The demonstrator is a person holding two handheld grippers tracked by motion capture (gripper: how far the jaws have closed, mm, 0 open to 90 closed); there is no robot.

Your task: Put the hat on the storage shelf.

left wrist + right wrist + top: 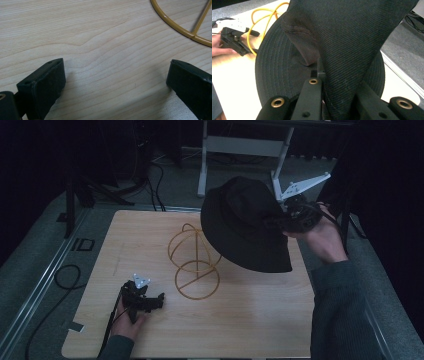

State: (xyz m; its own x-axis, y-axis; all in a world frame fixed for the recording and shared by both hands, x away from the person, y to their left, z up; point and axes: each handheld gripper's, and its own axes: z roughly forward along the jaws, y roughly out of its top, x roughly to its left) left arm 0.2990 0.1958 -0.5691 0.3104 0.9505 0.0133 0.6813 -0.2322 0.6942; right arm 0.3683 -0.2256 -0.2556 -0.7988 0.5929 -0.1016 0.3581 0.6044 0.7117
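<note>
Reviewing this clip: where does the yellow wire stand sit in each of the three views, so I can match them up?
High view: the yellow wire stand is at table centre, just left of the black hat.
Left gripper view: its base ring curves through the top right corner.
Right gripper view: its loops show top left, behind the hat's brim.
Shared landmark: the light wooden table.

Wire stand (194, 265) partly behind black hat (245, 225)

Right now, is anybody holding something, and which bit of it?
The right gripper pinches the black hat by its brim; the left gripper holds nothing.
</note>
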